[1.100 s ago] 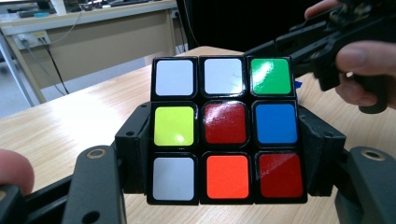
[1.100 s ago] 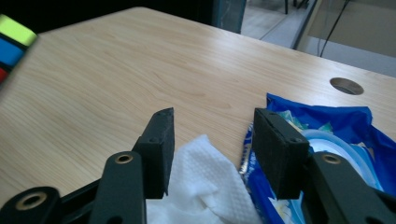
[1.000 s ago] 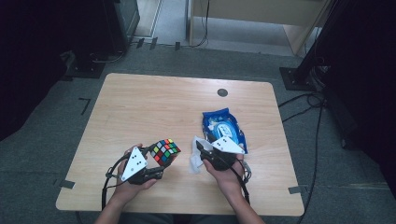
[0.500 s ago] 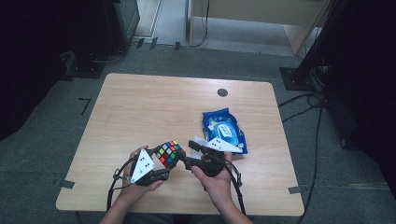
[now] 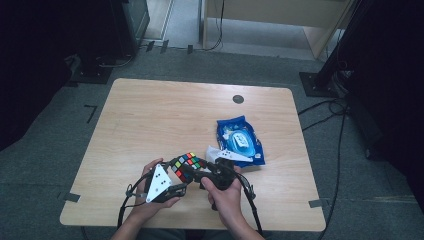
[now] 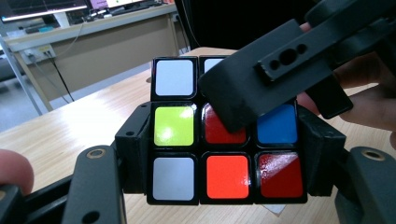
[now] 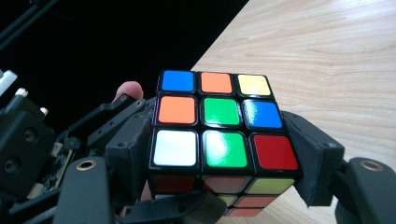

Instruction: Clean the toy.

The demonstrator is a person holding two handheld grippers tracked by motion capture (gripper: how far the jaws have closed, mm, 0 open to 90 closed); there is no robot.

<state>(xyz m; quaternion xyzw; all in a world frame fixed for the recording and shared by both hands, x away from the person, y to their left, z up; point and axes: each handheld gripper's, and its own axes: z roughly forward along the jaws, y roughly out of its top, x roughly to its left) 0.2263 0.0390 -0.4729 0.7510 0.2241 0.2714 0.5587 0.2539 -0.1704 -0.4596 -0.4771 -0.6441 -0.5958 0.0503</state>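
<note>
A scrambled Rubik's cube [image 5: 187, 162] is held just above the table's near edge between both hands. My left gripper [image 5: 180, 174] is shut on it; in the left gripper view its black pads press the cube [image 6: 224, 179] on both sides of the middle row. My right gripper [image 5: 199, 172] comes in from the right. Its jaws have just been opening, and in the right gripper view they now flank the cube [image 7: 219, 112] with the pads against its near layer. One right jaw crosses the cube's upper face in the left gripper view.
A blue pack of wet wipes [image 5: 241, 141] lies right of the cube, with a white wipe [image 5: 224, 153] at its near corner. A dark round cap [image 5: 238, 99] sits in the wooden table [image 5: 150, 115] towards the far edge. Cables trail from both grippers.
My right hand has moved left from beside the wipes pack to the cube, and its jaws now sit around it. The left hand keeps its grip and has barely shifted.
</note>
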